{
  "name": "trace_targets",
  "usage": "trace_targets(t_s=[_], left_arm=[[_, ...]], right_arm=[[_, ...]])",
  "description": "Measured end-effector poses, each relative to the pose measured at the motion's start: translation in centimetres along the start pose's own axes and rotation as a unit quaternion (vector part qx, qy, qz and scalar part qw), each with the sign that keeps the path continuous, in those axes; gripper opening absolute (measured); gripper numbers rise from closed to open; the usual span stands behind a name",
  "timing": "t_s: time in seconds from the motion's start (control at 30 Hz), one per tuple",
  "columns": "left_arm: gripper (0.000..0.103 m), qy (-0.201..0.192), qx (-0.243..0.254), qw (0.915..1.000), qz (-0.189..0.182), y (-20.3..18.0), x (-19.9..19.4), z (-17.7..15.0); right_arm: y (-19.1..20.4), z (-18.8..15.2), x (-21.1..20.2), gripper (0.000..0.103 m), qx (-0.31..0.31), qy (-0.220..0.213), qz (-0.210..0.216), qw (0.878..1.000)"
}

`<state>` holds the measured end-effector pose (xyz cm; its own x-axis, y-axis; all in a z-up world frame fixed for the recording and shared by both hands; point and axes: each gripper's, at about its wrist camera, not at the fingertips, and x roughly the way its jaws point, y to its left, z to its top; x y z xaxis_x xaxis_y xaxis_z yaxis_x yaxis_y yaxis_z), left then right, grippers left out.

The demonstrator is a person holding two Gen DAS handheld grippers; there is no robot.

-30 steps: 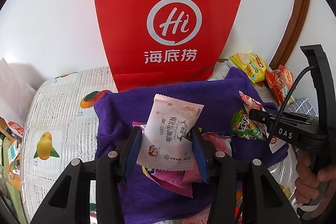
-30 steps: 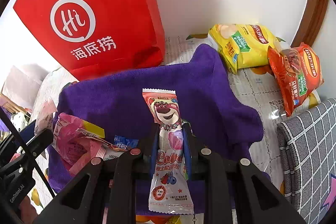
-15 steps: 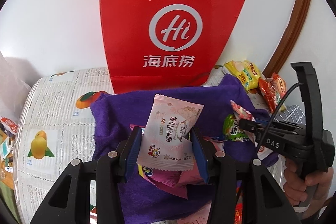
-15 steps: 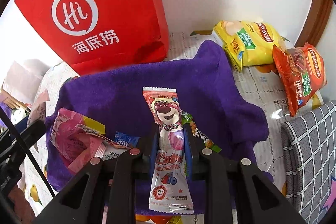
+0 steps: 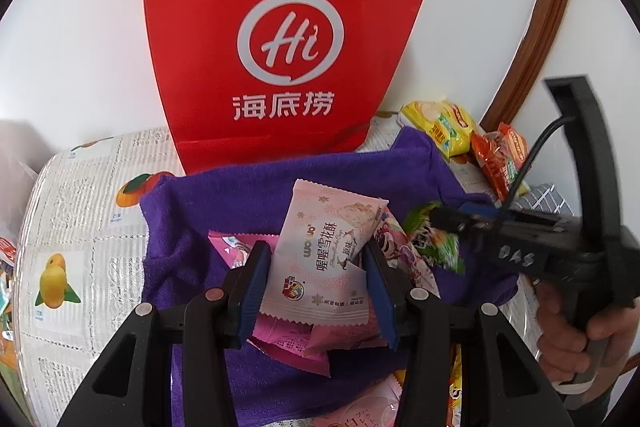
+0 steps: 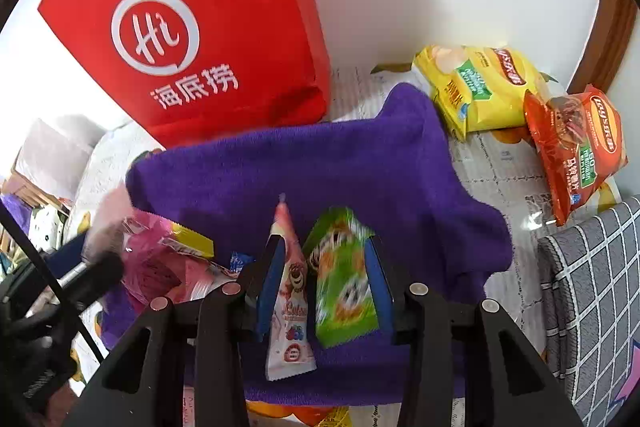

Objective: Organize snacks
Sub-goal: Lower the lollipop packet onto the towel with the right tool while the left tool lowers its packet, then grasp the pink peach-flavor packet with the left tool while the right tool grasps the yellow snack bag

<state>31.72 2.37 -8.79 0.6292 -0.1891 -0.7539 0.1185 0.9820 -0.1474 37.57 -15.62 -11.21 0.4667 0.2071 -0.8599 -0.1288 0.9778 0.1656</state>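
- My left gripper (image 5: 318, 279) is clamped on a pale pink snowflake-crisp packet (image 5: 326, 259), holding it tilted above the purple towel (image 5: 256, 195).
- My right gripper (image 6: 324, 287) has its jaws spread; a pink bear-print Lotso packet (image 6: 290, 301) and a green packet (image 6: 344, 283), blurred, sit between them over the towel. Whether either touches the pads, I can't tell.
- Red Haidilao paper bag (image 6: 192, 27) stands upright at the towel's far edge.
- Yellow Lay's bag (image 6: 476, 87) and orange Lay's bag (image 6: 576, 147) lie right of the towel.

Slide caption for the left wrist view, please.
Left hand-held gripper holds a pale pink snack packet over the purple towel, red bag behind.
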Motion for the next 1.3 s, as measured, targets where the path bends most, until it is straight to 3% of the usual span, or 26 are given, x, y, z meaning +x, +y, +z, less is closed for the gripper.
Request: trace_targets(t_s=[0.8, 0.93, 1.23, 1.3], left_arm=[[0.047, 0.033, -0.002, 0.9995, 0.001, -0.7, 1.7, -0.4], [0.056, 0.025, -0.004, 0.9997, 0.002, -0.7, 1.2, -0.3], [0.057, 0.023, -0.01, 0.9996, 0.009, -0.4, -0.1, 0.1], [0.057, 0.025, -0.011, 0.9996, 0.012, -0.4, -0.5, 0.1]], right_arm=[[0.5, 0.2, -2.2, 0.041, -0.006, -0.021, 0.027, 0.999], [0.9, 0.1, -2.5, 0.041, -0.014, -0.026, 0.027, 0.999], [0.8, -1.3, -5.1, 0.041, 0.002, -0.053, 0.015, 0.998], [0.7, -2.3, -5.6, 0.041, 0.008, -0.043, 0.013, 0.999]])
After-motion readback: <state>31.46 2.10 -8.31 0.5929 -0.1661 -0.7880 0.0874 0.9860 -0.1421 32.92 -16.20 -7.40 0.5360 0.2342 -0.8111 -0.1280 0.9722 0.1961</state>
